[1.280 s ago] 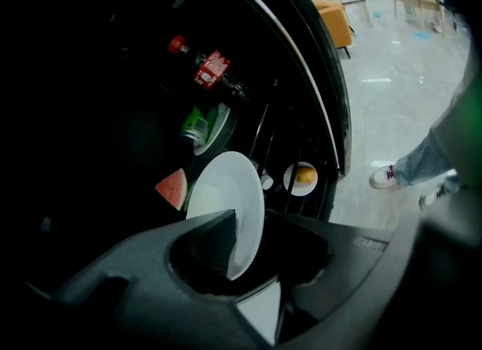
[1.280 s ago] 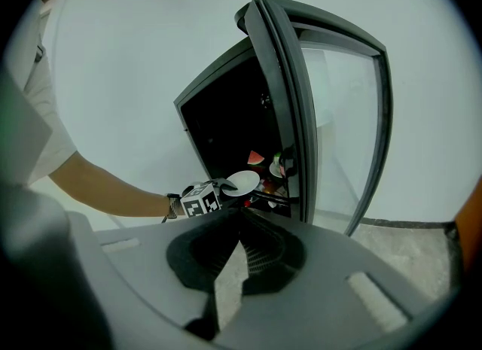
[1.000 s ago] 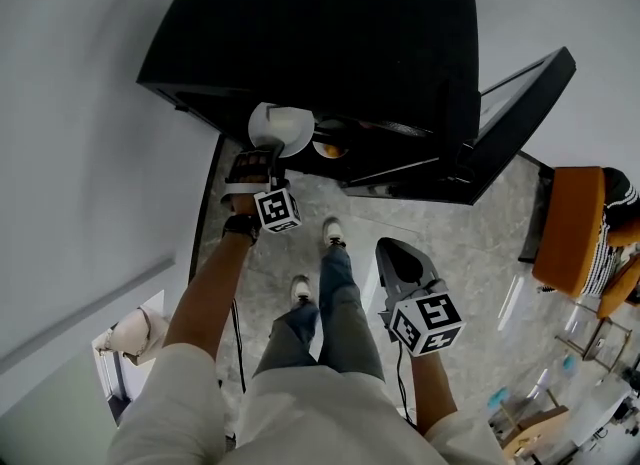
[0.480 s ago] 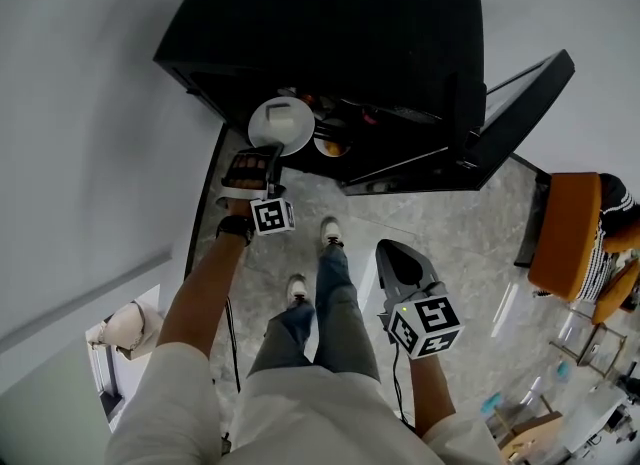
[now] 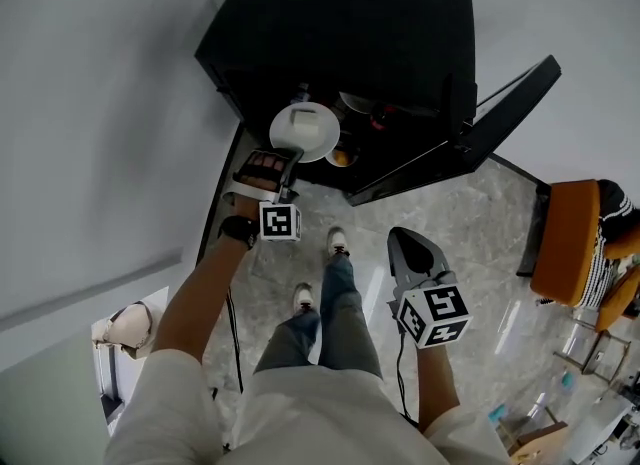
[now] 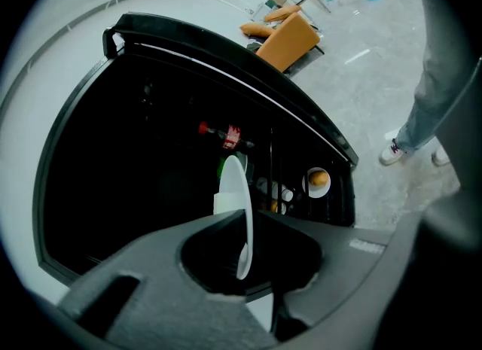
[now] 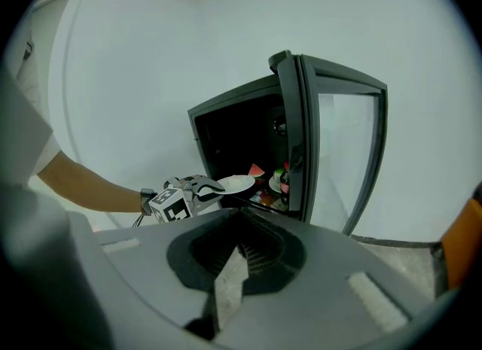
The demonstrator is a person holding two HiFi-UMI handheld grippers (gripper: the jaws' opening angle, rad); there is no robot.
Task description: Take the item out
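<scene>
A white plate with a pale square piece on it hangs just in front of the open black cabinet. My left gripper is shut on its near rim. In the left gripper view the plate stands edge-on between the jaws, which pinch its lower rim. From the right gripper view the plate and the left gripper show at the cabinet's mouth. My right gripper hangs low by the person's right leg, shut and holding nothing.
The cabinet's glass door stands swung open to the right. Inside are a red-labelled bottle and a small dish with an orange item. An orange chair stands at the right. White wall lies to the left.
The left gripper and the plate have shifted a little to the right, clear of the cabinet's front edge. The right gripper has hardly moved.
</scene>
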